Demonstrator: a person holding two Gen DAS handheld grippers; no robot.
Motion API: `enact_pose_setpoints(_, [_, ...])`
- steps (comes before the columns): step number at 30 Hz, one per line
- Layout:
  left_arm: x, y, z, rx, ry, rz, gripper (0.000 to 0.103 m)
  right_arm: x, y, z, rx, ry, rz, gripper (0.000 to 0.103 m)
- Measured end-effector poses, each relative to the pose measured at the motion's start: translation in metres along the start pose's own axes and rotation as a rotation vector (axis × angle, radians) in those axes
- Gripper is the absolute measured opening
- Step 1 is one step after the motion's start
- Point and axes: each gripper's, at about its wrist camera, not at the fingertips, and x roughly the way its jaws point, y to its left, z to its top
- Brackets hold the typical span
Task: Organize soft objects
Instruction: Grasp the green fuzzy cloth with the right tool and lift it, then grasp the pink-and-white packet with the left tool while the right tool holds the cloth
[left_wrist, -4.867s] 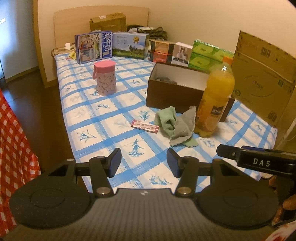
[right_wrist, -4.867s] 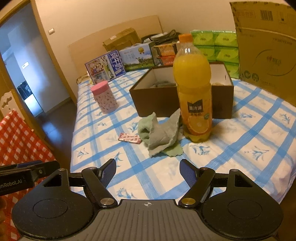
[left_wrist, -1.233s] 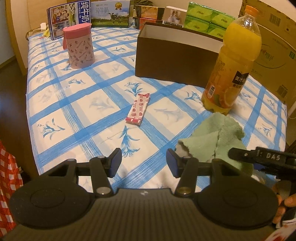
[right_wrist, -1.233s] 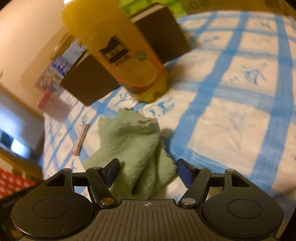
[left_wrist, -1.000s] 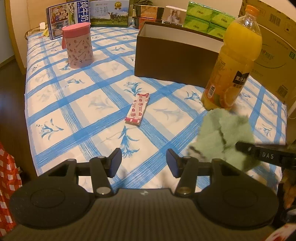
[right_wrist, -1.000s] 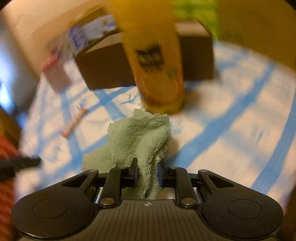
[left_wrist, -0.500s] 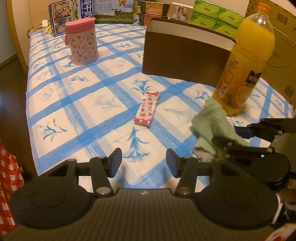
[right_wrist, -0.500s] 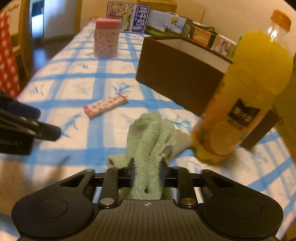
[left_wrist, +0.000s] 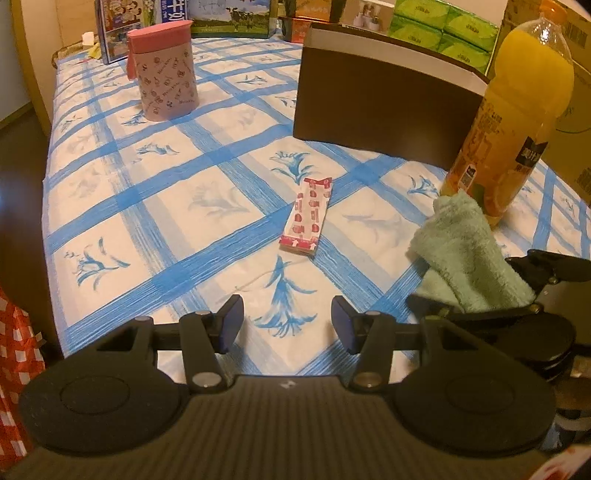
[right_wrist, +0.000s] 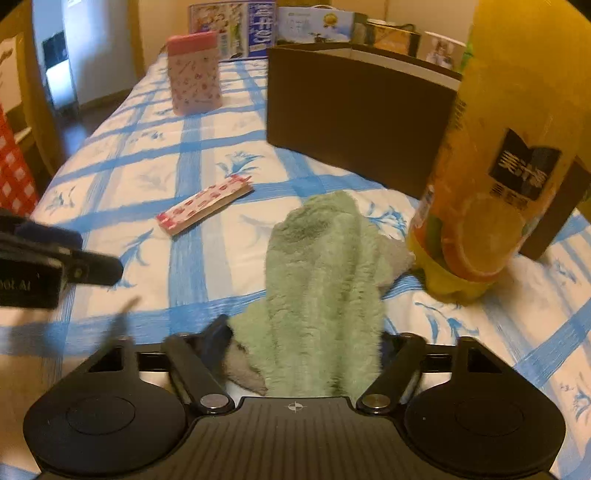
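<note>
Right wrist view: right claw has just been opening, jaws slack around the green towel; limp, light, grip a bunched fold.

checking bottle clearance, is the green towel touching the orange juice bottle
Cannot tell: in both wrist views the green towel overlaps or nears the orange juice bottle, with no plain gap or contact.

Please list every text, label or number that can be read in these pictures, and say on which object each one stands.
"OOL.AI", cut off at the picture's edge: on the left gripper.
Black label of the orange juice bottle: Chinese characters, too blurred to read.
Printed boxes at the far end: print too small.
Red patterned packet: no readable words.
</note>
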Motion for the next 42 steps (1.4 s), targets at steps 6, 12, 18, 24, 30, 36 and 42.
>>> enact_pose_setpoints(6, [0.01,-0.004,0.008,0.046,-0.023,-0.021,0.05,-0.008,-0.017,0.012,0.037,-0.038,0.013,0.033])
enact_pose_setpoints(12, [0.028,-0.007,0.029,0.101,-0.055,-0.033,0.05,-0.002,-0.025,0.037,0.064,-0.1,0.059,0.033])
enact_pose_setpoints(18, [0.056,-0.011,0.053,0.165,-0.053,-0.053,0.048,0.013,-0.037,0.052,0.134,-0.103,0.11,0.033])
enact_pose_setpoints(24, [0.078,-0.013,0.064,0.192,-0.005,-0.066,0.036,0.02,-0.044,0.049,0.174,-0.081,0.129,0.033])
enact_pose_setpoints(30, [0.084,-0.014,0.063,0.201,0.0,-0.065,0.034,0.021,-0.049,0.047,0.195,-0.071,0.142,0.034])
enact_pose_setpoints(36, [0.082,-0.017,0.063,0.201,-0.002,-0.075,0.025,0.022,-0.049,0.047,0.2,-0.072,0.145,0.034])
enact_pose_setpoints(42, [0.081,-0.017,0.062,0.197,-0.003,-0.078,0.025,0.023,-0.05,0.047,0.208,-0.073,0.148,0.034])
